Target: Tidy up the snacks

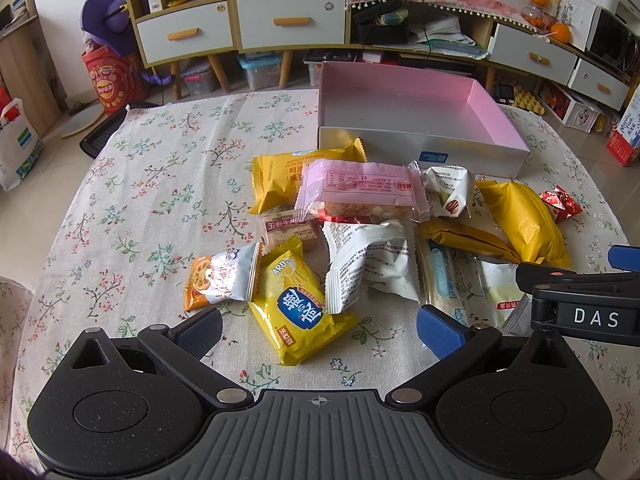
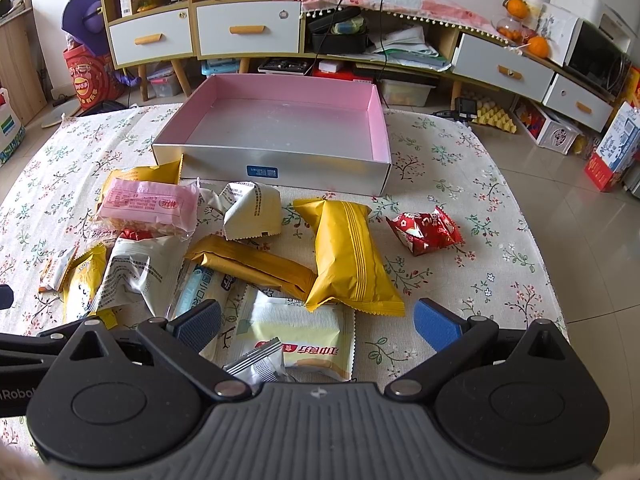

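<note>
While both sets of jaws stand wide apart and empty, left gripper [image 1: 320, 326] and right gripper [image 2: 318, 322] hover over roughly 12 crinkly foil snack packets [image 2: 352, 260] heaped on the floral cloth worktop [image 1: 160, 184]; 1 shallow rectangular pink-lined box [image 2: 280, 120] sits at 12 o'clock, empty.

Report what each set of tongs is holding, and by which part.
Nothing. The left tongs and right tongs are both open above the snack packets, none gripped.
</note>
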`<state>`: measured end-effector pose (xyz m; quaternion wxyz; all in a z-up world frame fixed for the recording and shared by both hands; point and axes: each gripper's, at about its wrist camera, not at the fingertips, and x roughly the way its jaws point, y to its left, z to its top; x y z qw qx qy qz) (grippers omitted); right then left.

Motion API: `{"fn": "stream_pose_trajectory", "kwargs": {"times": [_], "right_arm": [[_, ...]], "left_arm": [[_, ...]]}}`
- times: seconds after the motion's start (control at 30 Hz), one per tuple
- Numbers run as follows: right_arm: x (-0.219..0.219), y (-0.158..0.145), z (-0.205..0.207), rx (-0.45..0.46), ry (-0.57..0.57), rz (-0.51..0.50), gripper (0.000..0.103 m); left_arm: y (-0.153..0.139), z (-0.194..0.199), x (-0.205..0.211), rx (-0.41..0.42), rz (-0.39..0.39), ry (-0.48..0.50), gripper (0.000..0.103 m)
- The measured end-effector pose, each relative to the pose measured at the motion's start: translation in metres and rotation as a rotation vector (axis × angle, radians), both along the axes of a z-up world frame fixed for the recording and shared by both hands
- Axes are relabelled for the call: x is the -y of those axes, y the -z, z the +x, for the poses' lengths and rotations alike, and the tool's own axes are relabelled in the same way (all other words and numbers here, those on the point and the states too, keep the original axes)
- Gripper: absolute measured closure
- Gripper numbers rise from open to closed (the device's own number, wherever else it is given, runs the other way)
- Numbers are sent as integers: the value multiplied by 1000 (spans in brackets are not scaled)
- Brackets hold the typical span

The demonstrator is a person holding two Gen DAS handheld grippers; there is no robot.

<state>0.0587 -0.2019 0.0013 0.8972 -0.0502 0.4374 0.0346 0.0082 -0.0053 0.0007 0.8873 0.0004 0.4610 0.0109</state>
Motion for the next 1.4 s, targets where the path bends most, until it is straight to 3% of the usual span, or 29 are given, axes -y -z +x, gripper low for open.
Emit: {"fn": "stream_pose_trajectory", "kwargs": {"times": [0.47, 0.87, 1.07, 1.23, 1.4], "right_arm": [[6, -8, 5, 18, 13, 20, 0], [31, -13, 34, 7, -45, 78, 1], [47, -7, 46, -25, -26, 159, 5], [51, 0, 57, -55, -6, 201, 11], [49, 6, 66, -78, 17, 203, 15]], "left_arm": [[-2, 1, -6, 17, -9, 15, 0], [3, 30, -35, -3, -34, 120, 0], [1, 43, -38, 25, -95, 172, 0], [5, 59, -27, 52, -98, 228, 2], [11, 75, -20, 70, -133, 194, 2]]}}
